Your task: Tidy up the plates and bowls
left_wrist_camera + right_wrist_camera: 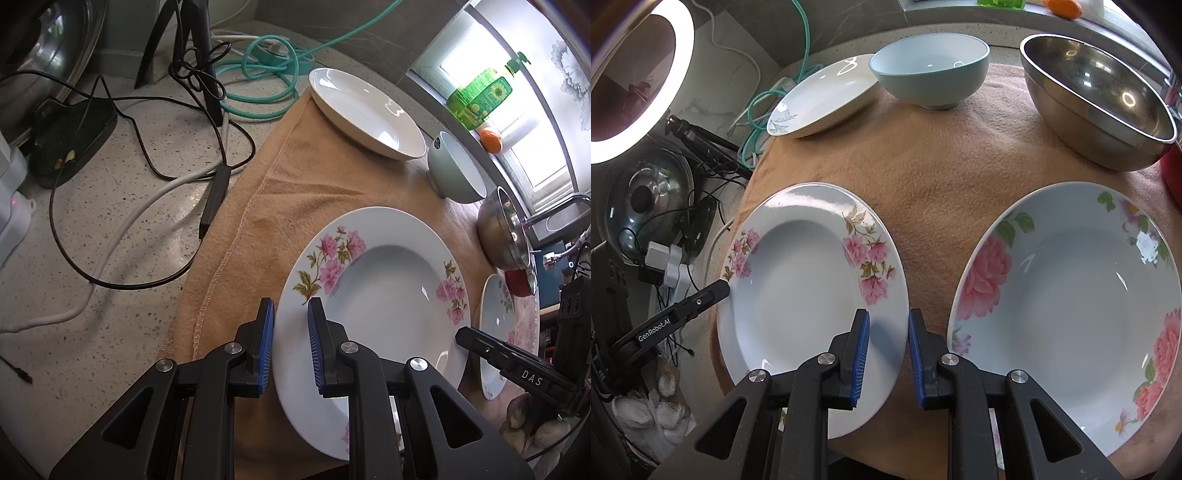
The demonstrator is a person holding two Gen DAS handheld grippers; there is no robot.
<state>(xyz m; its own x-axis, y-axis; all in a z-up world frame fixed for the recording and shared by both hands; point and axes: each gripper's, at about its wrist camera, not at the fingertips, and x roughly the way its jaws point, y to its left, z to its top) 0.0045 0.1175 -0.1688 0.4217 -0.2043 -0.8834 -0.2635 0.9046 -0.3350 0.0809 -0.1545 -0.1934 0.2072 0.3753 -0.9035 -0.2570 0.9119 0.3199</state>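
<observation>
1. Speckled stone tabletop point(110, 258) lies to the left of the pink-flowered plate point(798, 280), strewn with a black cable point(147, 155) and a teal cable point(258, 96). A glass pot lid point(646, 206) stands further left of that plate, with a lit ring light point(683, 66) above it.
2. The left gripper point(290, 304) is at the pink-flowered plate's left rim. One blue pad sits outside the edge and the other over the rim, so the gripper is clamped on the rim.
3. The pink-flowered plate is at the front left of an orange towel point(923, 184). Its left edge reaches past the towel's hem.
4. The right gripper point(886, 314) is at the same plate's right rim. Its left pad is over the rim and its right pad just outside the edge, clamped on the rim as well.
5. Behind the pink-flowered plate, a plain white plate point(827, 96) lies tilted at the towel's far edge.
6. Behind and to the right of the pink-flowered plate, a pale green bowl point(931, 85) stands upright just beside the white plate.
7. To the right of the pink-flowered plate, apart from it, lies a larger rose-patterned plate point(1071, 295).
8. Furthest right and behind, a steel bowl point(1089, 110) sits on the towel.
</observation>
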